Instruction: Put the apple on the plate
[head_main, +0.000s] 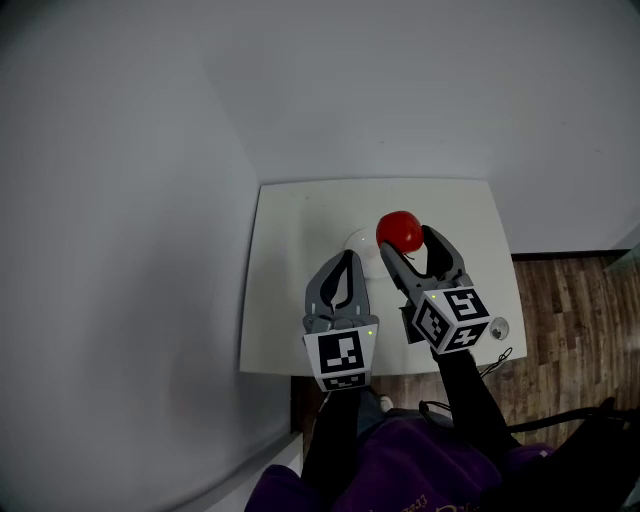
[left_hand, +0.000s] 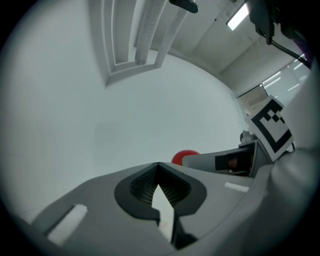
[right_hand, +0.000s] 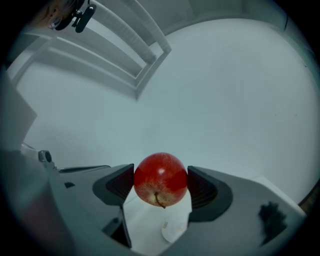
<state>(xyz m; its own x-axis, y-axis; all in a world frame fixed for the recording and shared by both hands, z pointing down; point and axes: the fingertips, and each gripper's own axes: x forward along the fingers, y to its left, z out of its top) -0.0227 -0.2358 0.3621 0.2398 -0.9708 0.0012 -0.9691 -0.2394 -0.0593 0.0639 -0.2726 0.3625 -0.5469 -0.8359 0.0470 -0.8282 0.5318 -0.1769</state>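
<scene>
Two ribbed jaws of the right gripper (right_hand: 161, 182) press on opposite sides of the apple (right_hand: 161, 179), which is clamped across its widest part, stem end facing the camera, clear of the worktop (head_main: 285, 270). From the head view the fruit hangs over the right rim of the plate (head_main: 356, 240), a pale dish that sits about midway between the worktop's left and right edges and somewhat nearer the far edge. White on white, its outline is faint, so how far the apple overlaps it is only a guess.

The left gripper (head_main: 348, 256) has its jaws pressed together at the tips with nothing between them, and hovers just beside the plate's near side.

To finish well, the apple probably needs shifting a little toward the worktop's left edge so it sits over the plate's middle. It should then come straight down until its underside rests on the dish before the jaws part. A slow, even release suits a round fruit that will roll. The left gripper should stay off the plate's rim.
</scene>
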